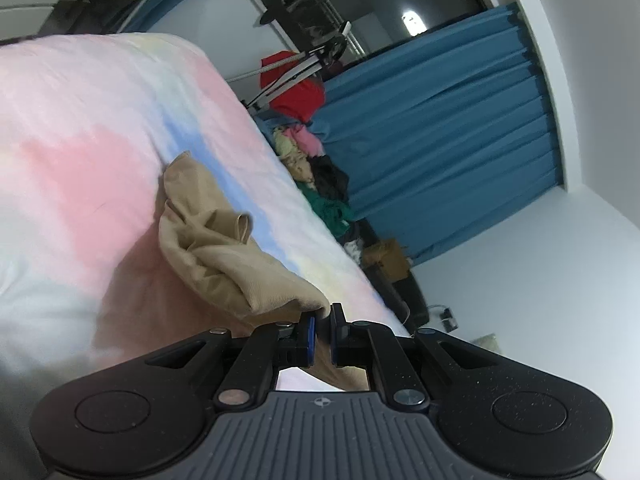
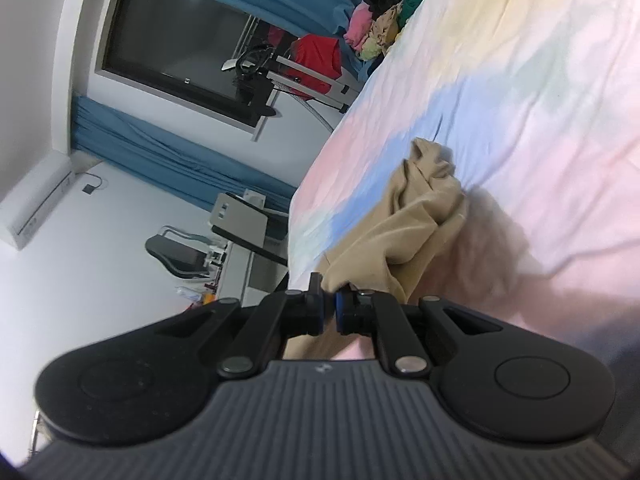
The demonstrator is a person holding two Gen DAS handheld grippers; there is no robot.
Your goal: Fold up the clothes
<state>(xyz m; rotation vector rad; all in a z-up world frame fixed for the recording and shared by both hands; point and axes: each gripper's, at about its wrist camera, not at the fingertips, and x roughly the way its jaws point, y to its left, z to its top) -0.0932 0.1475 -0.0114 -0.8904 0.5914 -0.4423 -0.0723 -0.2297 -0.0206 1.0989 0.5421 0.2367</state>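
A tan garment [image 1: 224,248] lies bunched and creased on a bed w/ a pastel sheet [image 1: 80,152] in pink, blue and yellow patches. Each gripper has one end of it. The left gripper [image 1: 322,326] has its fingers nearly closed, pinching a corner of the tan cloth; the rest of the garment runs ahead and to the left of it. The right gripper [image 2: 329,304] is likewise nearly closed on an edge of the garment [image 2: 416,216], which bunches ahead and slightly right. Farther ahead of the left gripper, at the bed's far edge, sits a pile of mixed clothes [image 1: 316,172], w/ blue curtains [image 1: 440,140] behind.
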